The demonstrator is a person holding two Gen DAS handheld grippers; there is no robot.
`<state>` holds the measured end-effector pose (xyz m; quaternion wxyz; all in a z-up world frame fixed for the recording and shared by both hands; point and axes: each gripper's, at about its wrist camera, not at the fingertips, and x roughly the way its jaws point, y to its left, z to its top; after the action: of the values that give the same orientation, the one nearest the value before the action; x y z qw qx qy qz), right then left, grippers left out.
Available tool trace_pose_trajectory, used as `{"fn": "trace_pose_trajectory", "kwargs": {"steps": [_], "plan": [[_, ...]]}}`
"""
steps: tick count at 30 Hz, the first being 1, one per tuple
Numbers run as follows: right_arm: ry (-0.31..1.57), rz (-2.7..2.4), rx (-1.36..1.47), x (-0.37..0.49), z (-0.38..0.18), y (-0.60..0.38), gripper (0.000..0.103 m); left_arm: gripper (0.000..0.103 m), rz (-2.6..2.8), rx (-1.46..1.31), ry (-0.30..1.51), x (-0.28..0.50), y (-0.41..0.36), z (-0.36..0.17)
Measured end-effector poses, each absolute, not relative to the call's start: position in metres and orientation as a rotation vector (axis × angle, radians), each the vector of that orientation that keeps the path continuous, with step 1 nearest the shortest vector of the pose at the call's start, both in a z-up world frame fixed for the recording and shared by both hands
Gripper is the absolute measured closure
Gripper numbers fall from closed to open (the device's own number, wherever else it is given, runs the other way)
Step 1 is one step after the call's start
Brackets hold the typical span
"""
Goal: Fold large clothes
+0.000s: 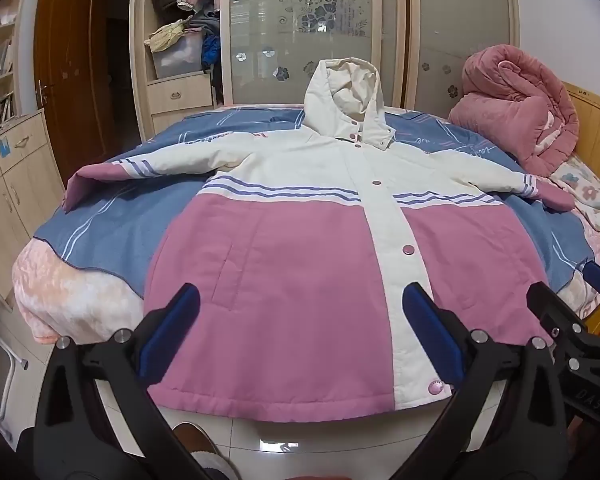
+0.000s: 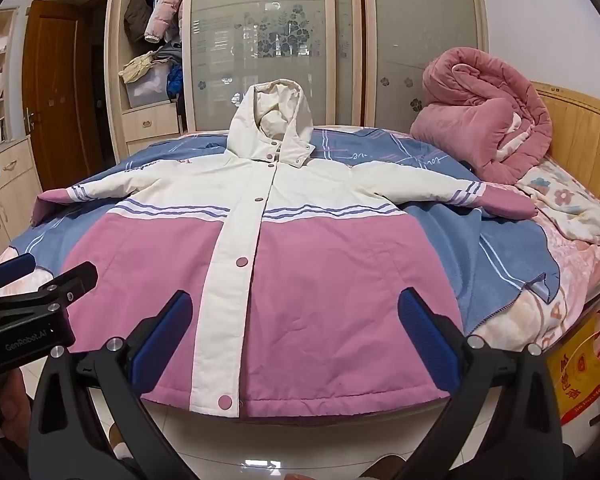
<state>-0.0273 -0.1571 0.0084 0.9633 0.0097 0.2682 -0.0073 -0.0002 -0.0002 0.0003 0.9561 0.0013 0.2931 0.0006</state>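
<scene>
Looking through the left wrist view, we see our left hand-held gripper (image 1: 300,312) released, its blue pads spread wide above the jacket's hem with nothing between them. The jacket (image 1: 300,248) lies flat, front up and snapped closed, on the bed (image 1: 80,296), its pink hem hanging just over the near edge. Its cream hood (image 1: 346,100) points toward the far edge, and both sleeves stretch out toward the bed's left and right sides over a blue blanket (image 1: 112,232). The right hand-held gripper (image 1: 580,320) shows at the right of this view, near the hem's right corner.

Through the right wrist view, we hold our right hand-held gripper (image 2: 296,324) released as well, pads wide apart over the jacket's (image 2: 300,264) pink lower half, touching nothing. The left hand-held gripper (image 2: 40,280) shows at the left, near the hem's left corner. A rolled pink quilt (image 2: 484,128) sits at the bed's (image 2: 580,264) far right corner, against the wooden headboard (image 2: 580,132).
</scene>
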Motion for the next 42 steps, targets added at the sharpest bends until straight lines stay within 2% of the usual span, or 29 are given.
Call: {"fn": "trace_pose_trajectory", "kwargs": {"steps": [42], "plan": [[0.547,-0.013,0.021,-0.0284,0.0068,-0.1560,0.001,0.002,0.022,0.000,0.605,0.0032,0.0003,-0.0037]]}}
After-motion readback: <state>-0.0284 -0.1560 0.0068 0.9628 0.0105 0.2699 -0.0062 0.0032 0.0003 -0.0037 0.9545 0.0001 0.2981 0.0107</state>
